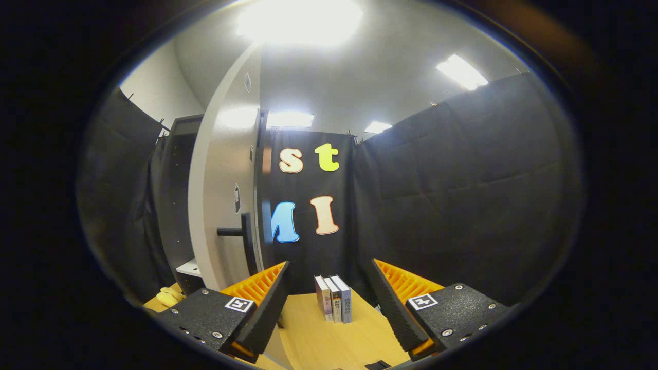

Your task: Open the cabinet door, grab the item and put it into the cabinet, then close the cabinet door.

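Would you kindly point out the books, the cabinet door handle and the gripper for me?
books (334, 298): gripper view, on the middle book's spine, ahead of the fingers.
cabinet door handle (247, 241): gripper view, on its upright dark bar.
gripper (329, 303): gripper view, midway between its open fingertips.

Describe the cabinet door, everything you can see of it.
The cabinet door stands swung open, edge-on toward the camera, beyond the left finger of the open gripper. It looks pale grey, smooth and glossy, catching ceiling light. A dark bar handle juts from it. The dark cabinet interior lies behind it.
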Tool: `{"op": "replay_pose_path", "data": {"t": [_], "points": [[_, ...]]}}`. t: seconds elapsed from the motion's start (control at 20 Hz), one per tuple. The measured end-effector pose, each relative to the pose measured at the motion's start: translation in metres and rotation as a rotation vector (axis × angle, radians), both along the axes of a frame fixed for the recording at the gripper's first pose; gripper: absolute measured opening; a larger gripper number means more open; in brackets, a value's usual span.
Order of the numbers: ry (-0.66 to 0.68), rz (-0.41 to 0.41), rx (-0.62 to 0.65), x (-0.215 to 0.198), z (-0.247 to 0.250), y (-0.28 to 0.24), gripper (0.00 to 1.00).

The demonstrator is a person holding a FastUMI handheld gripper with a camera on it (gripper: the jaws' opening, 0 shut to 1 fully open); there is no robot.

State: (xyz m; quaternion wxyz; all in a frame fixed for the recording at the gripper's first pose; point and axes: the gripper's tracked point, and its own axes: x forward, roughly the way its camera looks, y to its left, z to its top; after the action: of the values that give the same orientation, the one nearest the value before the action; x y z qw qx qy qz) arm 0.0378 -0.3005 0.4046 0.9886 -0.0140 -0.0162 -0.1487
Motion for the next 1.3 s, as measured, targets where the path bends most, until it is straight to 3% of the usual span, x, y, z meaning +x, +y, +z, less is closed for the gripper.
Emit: {"op": "replay_pose_path", "data": {"t": [0.25, 0.4, 0.75, 1.3], "points": [[0.058, 0.013, 0.044, 0.030, -0.020, 0.011, 0.93], [0.041, 0.017, -0.006, 0.027, -0.015, 0.022, 0.90], [0.049, 0.153, -0.004, 0.034, -0.019, 0.089, 0.90], [0.075, 0.273, 0.019, 0.052, -0.023, 0.153, 0.90]]}}
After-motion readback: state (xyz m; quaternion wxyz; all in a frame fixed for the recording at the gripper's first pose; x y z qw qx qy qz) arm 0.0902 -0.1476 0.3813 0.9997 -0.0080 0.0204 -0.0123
